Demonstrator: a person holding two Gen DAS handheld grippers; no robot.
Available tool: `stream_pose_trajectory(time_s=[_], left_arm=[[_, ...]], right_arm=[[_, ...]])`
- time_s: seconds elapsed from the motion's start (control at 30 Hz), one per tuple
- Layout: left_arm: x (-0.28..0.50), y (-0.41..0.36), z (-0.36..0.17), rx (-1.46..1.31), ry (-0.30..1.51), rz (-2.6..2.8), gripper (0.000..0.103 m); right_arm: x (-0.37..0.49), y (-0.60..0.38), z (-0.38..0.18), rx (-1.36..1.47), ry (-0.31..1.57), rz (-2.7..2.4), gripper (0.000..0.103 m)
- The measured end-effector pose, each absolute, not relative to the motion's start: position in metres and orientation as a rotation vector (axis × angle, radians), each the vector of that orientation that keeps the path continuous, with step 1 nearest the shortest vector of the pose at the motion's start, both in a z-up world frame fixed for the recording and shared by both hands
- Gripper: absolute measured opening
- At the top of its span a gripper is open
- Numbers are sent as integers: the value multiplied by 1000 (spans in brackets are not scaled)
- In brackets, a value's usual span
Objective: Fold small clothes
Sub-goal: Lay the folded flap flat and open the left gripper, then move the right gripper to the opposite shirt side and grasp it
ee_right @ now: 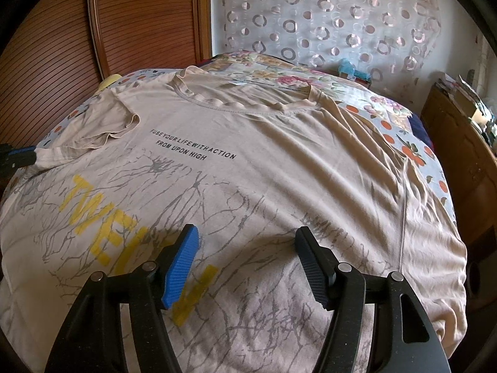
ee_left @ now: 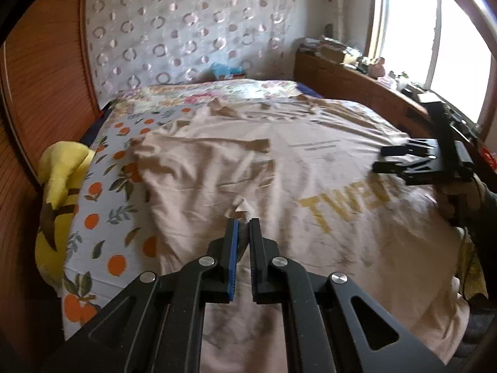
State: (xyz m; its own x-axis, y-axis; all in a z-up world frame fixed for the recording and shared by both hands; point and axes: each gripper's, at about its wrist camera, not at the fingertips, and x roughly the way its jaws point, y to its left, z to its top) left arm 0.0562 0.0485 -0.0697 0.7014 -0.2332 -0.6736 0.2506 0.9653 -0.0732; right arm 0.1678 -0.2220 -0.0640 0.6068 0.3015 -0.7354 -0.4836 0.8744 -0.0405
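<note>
On the bed (ee_right: 428, 161), over a sheet printed with oranges and leaves, a beige T-shirt (ee_right: 248, 161) lies spread out with its front side up. Its neckline (ee_right: 242, 105) points to the far end of the bed, toward the wall with the curtain of rings. Two lines of small black text run across the chest, and below them stand big yellow letters (ee_right: 93, 214) on a grey pattern of thin cracked lines. The cloth is mostly flat, with soft wrinkles on the side toward the wooden cabinet. One sleeve (ee_right: 93, 130) is folded in over the body of the shirt, on the side of the wooden slatted door.

The left gripper (ee_left: 243, 222) has its jaws closed, and they pinch a small piece of the shirt's cloth at the tips; in the right wrist view its blue pad holds the end of the folded sleeve at the left edge of the picture. No earlier state is shown.

The right gripper (ee_right: 247, 233) stands open, its blue pad and its black pad well apart, over the lower front of the shirt near the yellow letters. Nothing is between its fingers. In the left wrist view a hand (ee_left: 456, 199) carries it at the right side.

A yellow soft toy (ee_left: 62, 168) lies at the edge of the bed by the door.
</note>
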Motion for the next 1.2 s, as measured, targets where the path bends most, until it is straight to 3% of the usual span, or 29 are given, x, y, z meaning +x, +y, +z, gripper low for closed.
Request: stream_pose_trajectory(time_s=[0.23,0.33,0.4,0.57,1.2], left_arm=[[40,34,-79,61,769,-291,8],[35,33,-78,58,762,-292,14],[32,34,-75,55,750,-291,33],[28,36,-65,37,701,-275,67],[31,13,-61,-26,632,-243,68]], right_arm=[[168,-223,-64,-246,799,460,67],[168,-223,-64,-246,798,459,68],[168,-223,-64,-245,798,458,68],[169,-225,-65,-245,798,457,68],[162,-235,-60,-213,786,447,70]])
